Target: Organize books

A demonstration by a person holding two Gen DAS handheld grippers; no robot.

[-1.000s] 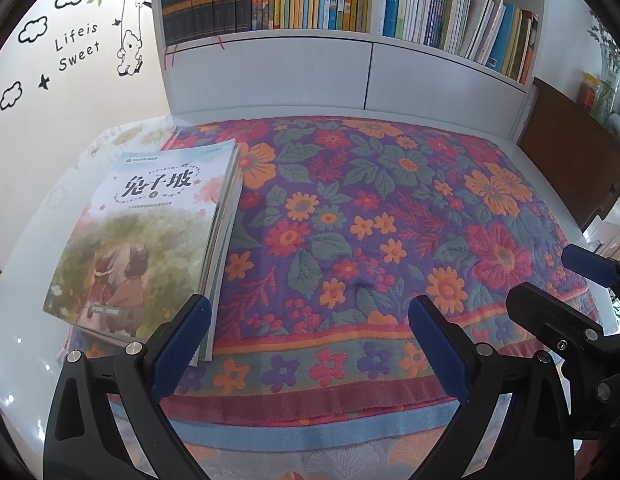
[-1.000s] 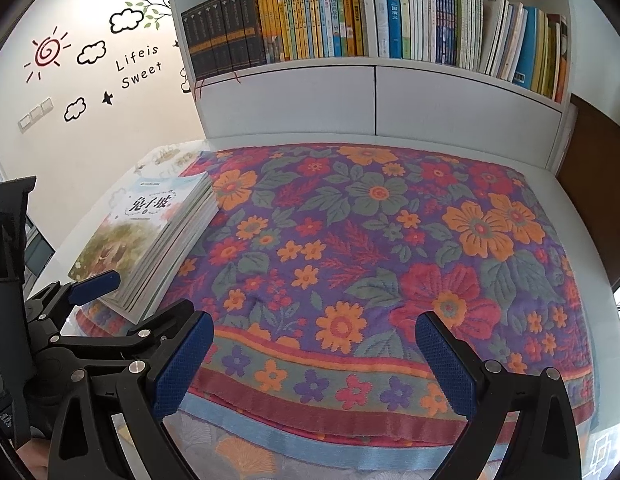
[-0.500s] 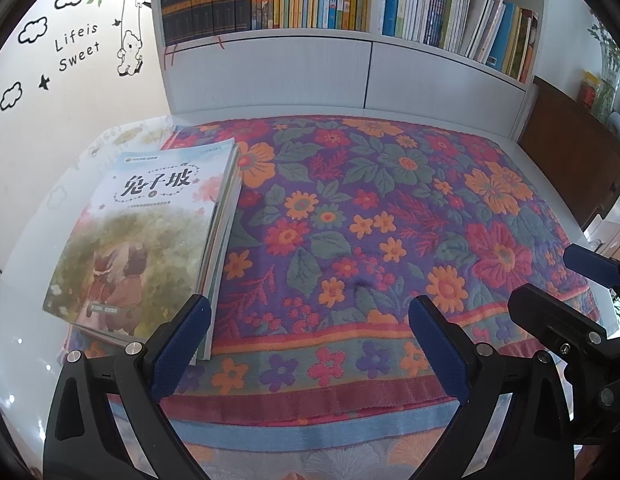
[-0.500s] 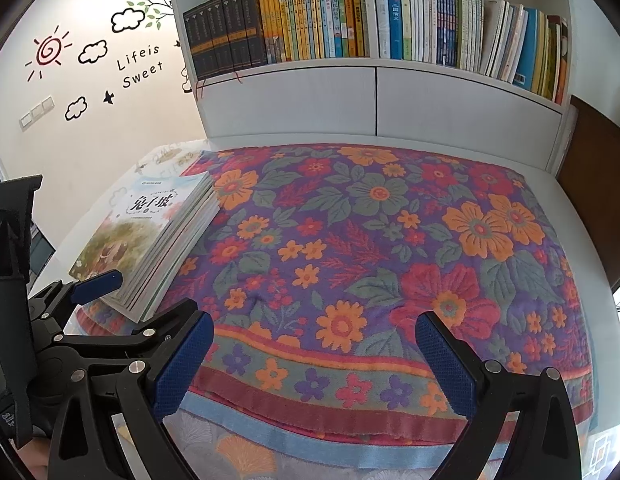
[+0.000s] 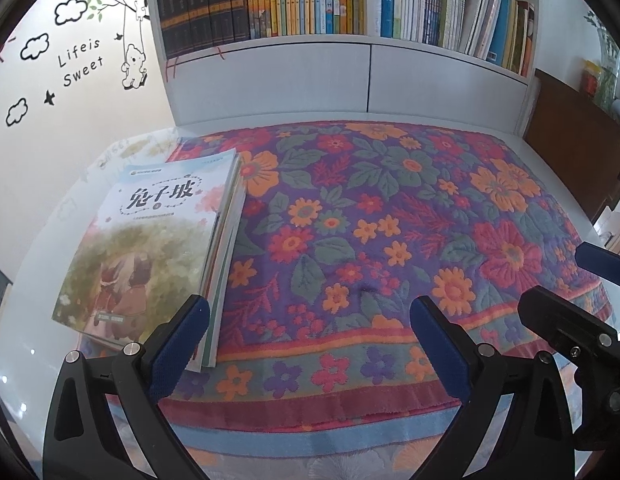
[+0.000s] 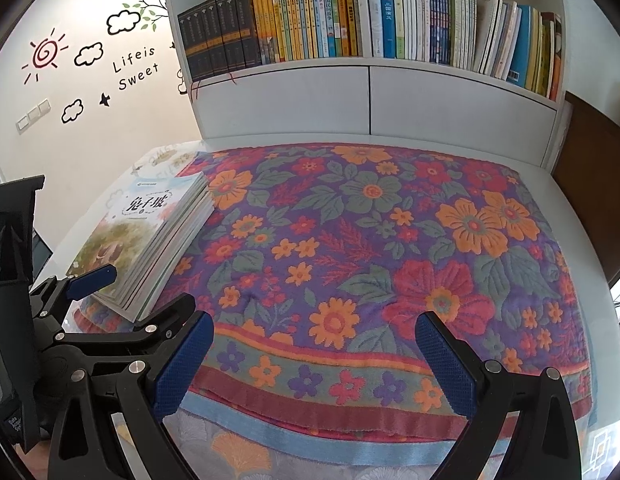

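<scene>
A stack of books (image 5: 158, 248) (image 6: 150, 240) lies flat at the left edge of a flowered cloth (image 5: 370, 240) (image 6: 370, 248); the top cover shows a pale sky, Chinese title and a green scene. My left gripper (image 5: 308, 332) hangs open just in front of the stack's near corner, holding nothing. My right gripper (image 6: 310, 344) is open over the cloth's front border, empty, to the right of the left one. Each gripper also shows in the other's view: the right gripper (image 5: 582, 292) at the right edge, the left gripper (image 6: 130, 292) at the lower left.
A white bookshelf (image 5: 350, 0) (image 6: 370, 28) packed with upright books stands behind the table, with white cabinet fronts (image 6: 370, 104) below. A wall with decals (image 5: 82, 56) is at the left. A dark wooden cabinet (image 5: 578, 136) stands at the right.
Both views have risen and pulled back very slightly. The stack of books has not moved and both grippers stay open.
</scene>
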